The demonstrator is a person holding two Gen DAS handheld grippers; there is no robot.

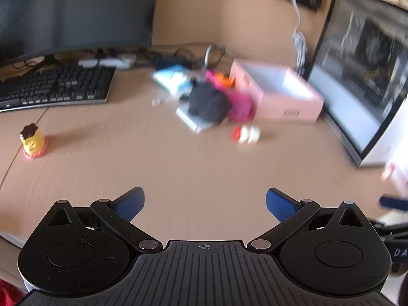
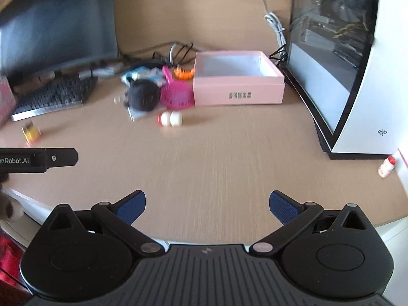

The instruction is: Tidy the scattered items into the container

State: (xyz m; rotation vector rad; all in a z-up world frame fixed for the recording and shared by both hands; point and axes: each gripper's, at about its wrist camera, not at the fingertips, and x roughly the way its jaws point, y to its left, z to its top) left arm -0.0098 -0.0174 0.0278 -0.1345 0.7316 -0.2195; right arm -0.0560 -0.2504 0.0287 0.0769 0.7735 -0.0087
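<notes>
An open pink box (image 1: 285, 102) (image 2: 238, 91) stands at the back right of the desk. Left of it lie a black plush (image 1: 207, 103) (image 2: 144, 97), a pink basket (image 1: 241, 104) (image 2: 178, 95), an orange toy (image 2: 184, 73) and a blue packet (image 1: 173, 77) (image 2: 142, 74). A small white bottle with a red cap (image 1: 246, 134) (image 2: 170, 119) lies in front of them. A yellow toy (image 1: 32, 141) (image 2: 30, 134) stands far left. My left gripper (image 1: 205, 204) and right gripper (image 2: 207, 205) are open and empty, above the near desk.
A keyboard (image 1: 53, 86) (image 2: 53, 97) and a monitor (image 1: 74, 12) are at the back left. A glass-sided PC case (image 1: 362, 71) (image 2: 339, 58) stands on the right. Another small bottle (image 2: 387, 167) lies by the case. Cables run along the back wall.
</notes>
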